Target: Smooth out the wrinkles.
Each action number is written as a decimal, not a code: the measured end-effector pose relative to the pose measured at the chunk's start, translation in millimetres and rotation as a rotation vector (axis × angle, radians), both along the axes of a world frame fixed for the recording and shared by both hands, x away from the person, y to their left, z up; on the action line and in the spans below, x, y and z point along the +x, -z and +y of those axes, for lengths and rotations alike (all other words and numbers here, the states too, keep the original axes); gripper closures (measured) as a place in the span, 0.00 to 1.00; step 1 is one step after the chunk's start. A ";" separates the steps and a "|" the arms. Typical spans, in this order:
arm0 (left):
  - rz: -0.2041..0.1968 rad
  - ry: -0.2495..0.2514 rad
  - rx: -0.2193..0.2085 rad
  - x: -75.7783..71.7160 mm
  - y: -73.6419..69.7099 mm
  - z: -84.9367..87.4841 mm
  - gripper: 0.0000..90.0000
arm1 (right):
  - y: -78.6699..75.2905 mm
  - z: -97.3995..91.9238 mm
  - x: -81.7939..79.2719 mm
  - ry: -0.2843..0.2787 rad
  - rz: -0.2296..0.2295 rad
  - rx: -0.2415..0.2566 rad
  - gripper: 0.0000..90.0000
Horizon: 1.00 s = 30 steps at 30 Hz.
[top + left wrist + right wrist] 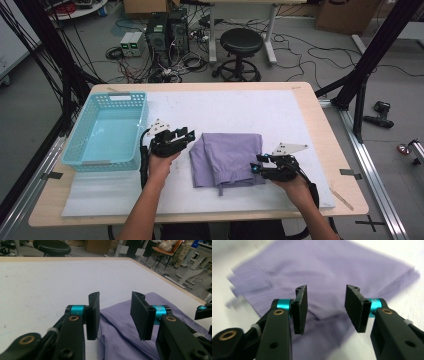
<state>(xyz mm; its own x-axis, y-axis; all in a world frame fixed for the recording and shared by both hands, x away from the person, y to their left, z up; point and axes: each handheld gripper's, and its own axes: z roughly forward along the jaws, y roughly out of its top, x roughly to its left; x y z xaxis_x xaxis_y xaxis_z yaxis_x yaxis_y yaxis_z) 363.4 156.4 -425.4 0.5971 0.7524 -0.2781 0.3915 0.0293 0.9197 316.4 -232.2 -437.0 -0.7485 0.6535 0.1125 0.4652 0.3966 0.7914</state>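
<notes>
**Both sets of fingers open at folded purple cloth**

Left gripper (186,136): fingers (93,315) parted, nothing between them, poised just above the near edge of the purple cloth (227,156). Right gripper (259,164): fingers (300,308) likewise apart and empty, the cloth's edge close beneath them; contact cannot be told. The cloth lies folded on the white surface (240,107) between both grippers. No legible writing seen. Open surface beyond the fingers; the blue basket (80,134) stands outside the left gripper

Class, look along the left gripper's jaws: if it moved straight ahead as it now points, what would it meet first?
Most likely the folded purple cloth: the left gripper stands open just above its near edge. Depth is uncertain; it might skim over.
</notes>
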 end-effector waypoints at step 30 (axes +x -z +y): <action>-0.116 -0.047 0.018 -23.8 -28.0 29.3 0.28 | -19.3 2.6 1.3 -0.010 -0.066 0.016 0.42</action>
